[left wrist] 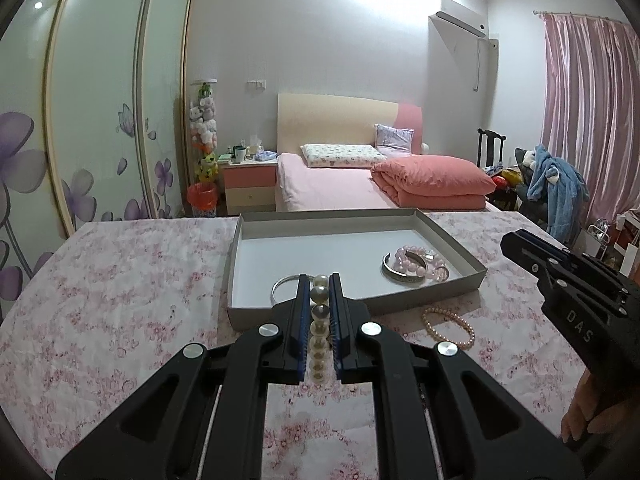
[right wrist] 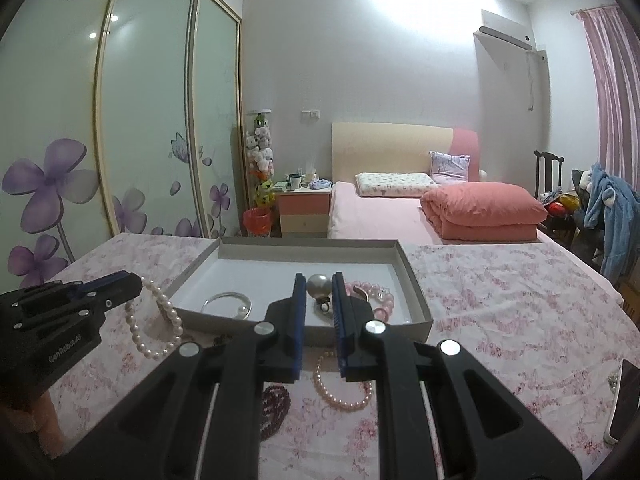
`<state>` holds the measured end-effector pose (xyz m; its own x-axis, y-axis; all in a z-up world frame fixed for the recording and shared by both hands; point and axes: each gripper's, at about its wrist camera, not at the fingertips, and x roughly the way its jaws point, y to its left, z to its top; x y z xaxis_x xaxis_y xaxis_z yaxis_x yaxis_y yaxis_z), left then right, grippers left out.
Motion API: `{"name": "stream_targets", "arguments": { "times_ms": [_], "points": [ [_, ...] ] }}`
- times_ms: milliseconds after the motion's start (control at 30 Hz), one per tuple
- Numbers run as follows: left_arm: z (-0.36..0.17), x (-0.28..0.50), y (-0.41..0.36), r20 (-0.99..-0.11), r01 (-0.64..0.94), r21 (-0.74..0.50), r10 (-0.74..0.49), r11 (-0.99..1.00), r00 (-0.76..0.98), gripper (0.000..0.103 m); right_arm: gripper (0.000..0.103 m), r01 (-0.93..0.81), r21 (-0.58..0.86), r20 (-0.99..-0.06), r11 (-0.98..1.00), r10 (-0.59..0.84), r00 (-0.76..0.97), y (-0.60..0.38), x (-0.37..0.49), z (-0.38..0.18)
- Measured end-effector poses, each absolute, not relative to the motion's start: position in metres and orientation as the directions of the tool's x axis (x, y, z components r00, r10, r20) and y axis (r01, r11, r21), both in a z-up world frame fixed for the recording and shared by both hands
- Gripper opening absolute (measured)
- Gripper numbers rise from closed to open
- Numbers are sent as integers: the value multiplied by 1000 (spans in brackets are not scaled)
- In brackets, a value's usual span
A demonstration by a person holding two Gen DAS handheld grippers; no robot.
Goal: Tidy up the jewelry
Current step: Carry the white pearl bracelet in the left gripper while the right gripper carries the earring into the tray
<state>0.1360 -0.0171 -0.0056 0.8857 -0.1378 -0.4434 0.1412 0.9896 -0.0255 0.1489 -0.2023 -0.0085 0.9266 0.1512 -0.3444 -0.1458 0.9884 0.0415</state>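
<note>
Left hand-held gripper (left wrist: 320, 280) clamped on white pearl bracelet (left wrist: 319, 328); right hand-held gripper (right wrist: 316, 280) clamped on pearl ring (right wrist: 319, 286); lower each gently into tray (left wrist: 248, 236) ahead before releasing.

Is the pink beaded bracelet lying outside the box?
No, the pink beaded bracelet lies inside the grey box, by its right wall.

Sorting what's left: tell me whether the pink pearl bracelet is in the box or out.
Out. The pink pearl bracelet lies on the floral cloth, just outside the box.

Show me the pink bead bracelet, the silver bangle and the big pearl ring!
pink bead bracelet (left wrist: 424, 267), left wrist view, on its beads.
silver bangle (right wrist: 228, 305), right wrist view, on its band.
big pearl ring (right wrist: 319, 285), right wrist view, on the pearl.
</note>
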Motion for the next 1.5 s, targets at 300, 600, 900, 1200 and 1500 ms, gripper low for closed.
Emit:
{"name": "stream_targets", "arguments": {
  "times_ms": [300,600,900,1200,1500],
  "points": [
    [5,153,-24,-411,113,-8,-106,994,906,10,14,-141,47,-302,989,149,942,-201,165,-2],
    [7,188,-24,-406,90,-15,-89,996,910,10,14,-132,65,-301,989,146,942,-203,203,-2],
    [-5,222,-32,-432,104,-27,-105,994,896,10,14,-132,105,-377,986,163,912,-204,259,-17],
    [-19,249,-36,-464,109,-36,-113,993,878,10,14,-148,135,-467,980,195,862,-198,296,-37],
    [-28,265,-33,-497,99,-67,-120,993,859,11,26,-153,193,-530,969,234,815,-198,315,-49]
  ]
}}
